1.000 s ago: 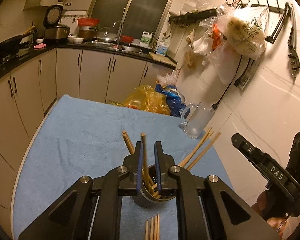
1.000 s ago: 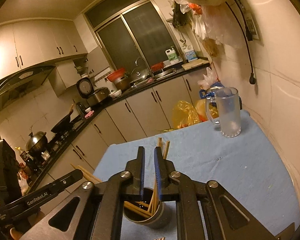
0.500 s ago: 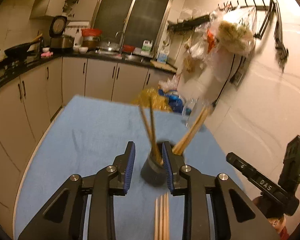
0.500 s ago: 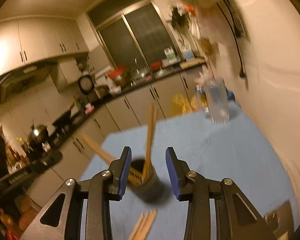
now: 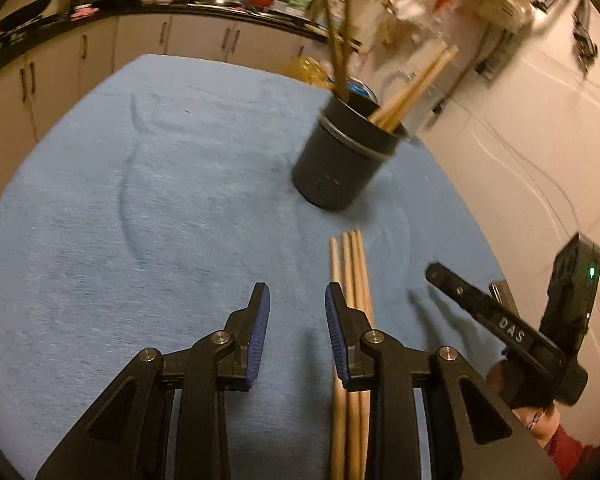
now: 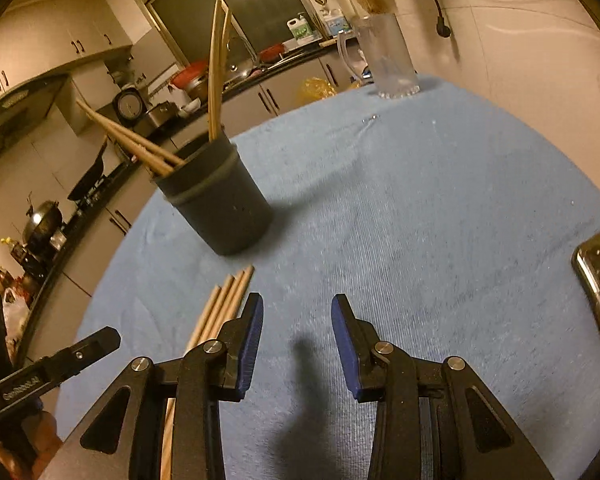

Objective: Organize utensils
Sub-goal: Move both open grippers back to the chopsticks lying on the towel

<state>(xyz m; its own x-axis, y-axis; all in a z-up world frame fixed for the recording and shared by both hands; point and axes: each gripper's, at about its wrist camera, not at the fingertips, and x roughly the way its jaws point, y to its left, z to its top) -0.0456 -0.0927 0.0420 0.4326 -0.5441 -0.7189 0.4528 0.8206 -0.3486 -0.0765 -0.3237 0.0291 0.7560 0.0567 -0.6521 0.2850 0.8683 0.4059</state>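
One dark holder point(image 5: 342, 160), four chopsticks standing in it point(image 6: 216, 80), four chopsticks lying on the cloth point(image 5: 350, 264), one glass mug point(image 6: 388, 60), two grippers

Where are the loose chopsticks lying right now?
The loose chopsticks lie flat on the blue cloth, just short of the dark holder, beside the left claw's right finger; the right wrist view shows them lower left.

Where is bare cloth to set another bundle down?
The blue cloth is bare left of the dark round holder and loose wooden chopsticks. In the right wrist view it is also bare between the holder and the clear glass mug. It is crowded around the holder, the chopsticks and both grippers.
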